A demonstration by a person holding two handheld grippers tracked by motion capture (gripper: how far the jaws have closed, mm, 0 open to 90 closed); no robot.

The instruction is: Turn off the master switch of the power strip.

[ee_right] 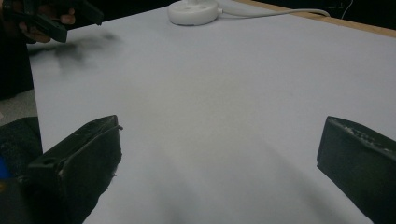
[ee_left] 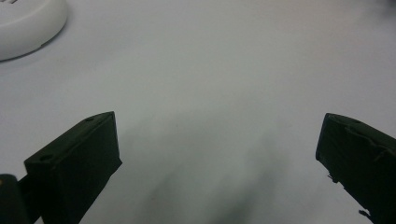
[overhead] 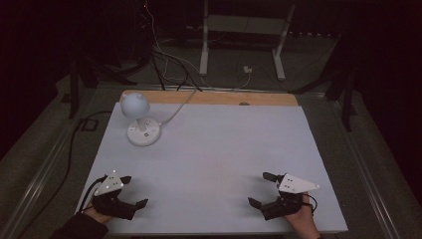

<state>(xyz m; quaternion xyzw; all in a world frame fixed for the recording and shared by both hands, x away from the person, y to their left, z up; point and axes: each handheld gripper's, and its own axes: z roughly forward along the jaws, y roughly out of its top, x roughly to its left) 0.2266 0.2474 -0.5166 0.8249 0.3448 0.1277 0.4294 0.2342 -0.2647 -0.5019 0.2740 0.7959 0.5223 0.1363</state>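
Right now the little white lamp is the thing nearest the two grippers, but it is well apart from both. It stands at the far left part of the table, far ahead of the left gripper and off to the far side of the right gripper. The lamp has a round flat base and a ball-shaped head on a short stem. A white cord runs from the base toward the back edge of the table.

From the left gripper view, the base peeks in at the top corner, far past the left-hand jaw. Between the two jaws lies bare pale table. The jaws are spread wide and hold nothing.

From the right gripper view, the base sits far ahead, past the gap between the jaws. The cord trails away from it along the wooden edge. These jaws are spread wide too, with nothing in them. The other gripper shows far off, beyond the left-hand jaw.

A hand holds the right gripper near the front edge of the table. A dark sleeve comes in behind the left gripper. Past the table lies a dark floor with wires and a white stand.
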